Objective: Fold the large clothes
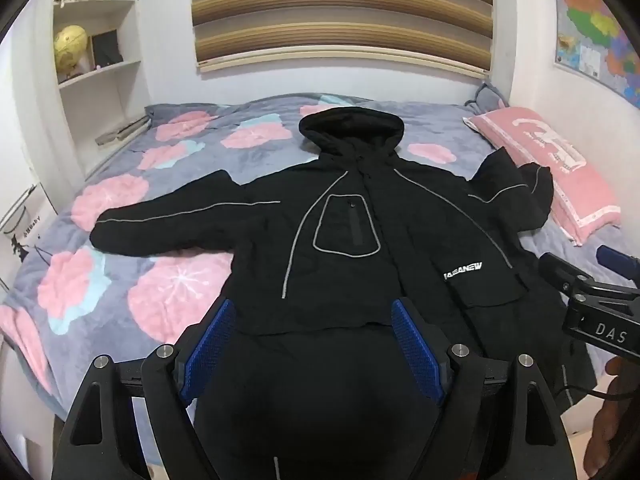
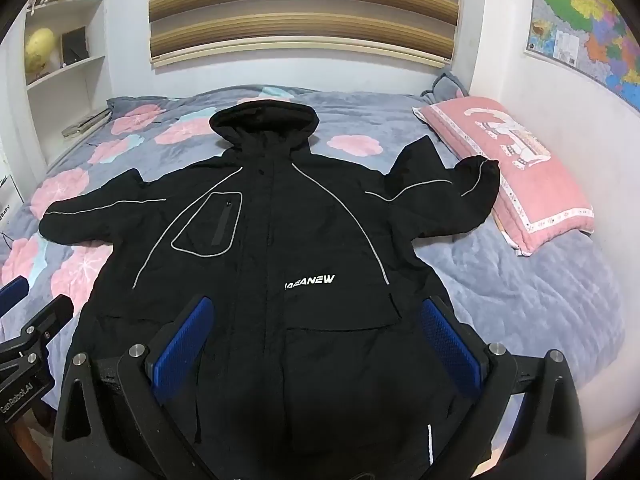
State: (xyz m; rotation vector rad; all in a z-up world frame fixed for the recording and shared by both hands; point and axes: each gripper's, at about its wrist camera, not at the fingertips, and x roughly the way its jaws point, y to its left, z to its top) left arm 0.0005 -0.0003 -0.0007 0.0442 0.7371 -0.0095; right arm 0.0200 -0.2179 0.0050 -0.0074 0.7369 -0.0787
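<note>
jacket (image 2: 280, 240) black, grey piping | quilt (image 1: 120, 264) under jacket grey, pink flowers | pillow (image 2: 516, 184) right of jacket pink

Pillow (image 2: 516, 184) blocks jacket (image 2: 280, 240) sleeve's far side; rest open.

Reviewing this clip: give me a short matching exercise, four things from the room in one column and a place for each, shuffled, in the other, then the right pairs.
Things:
1. jacket
2. pillow
3. globe
4. map

Places:
A. on the wall to the right of the bed
B. spread flat in the middle of the bed, hood away from the camera
C. on a shelf to the left of the bed
D. at the bed's right edge, touching one sleeve cuff

Pairs: 1-B, 2-D, 3-C, 4-A
</note>
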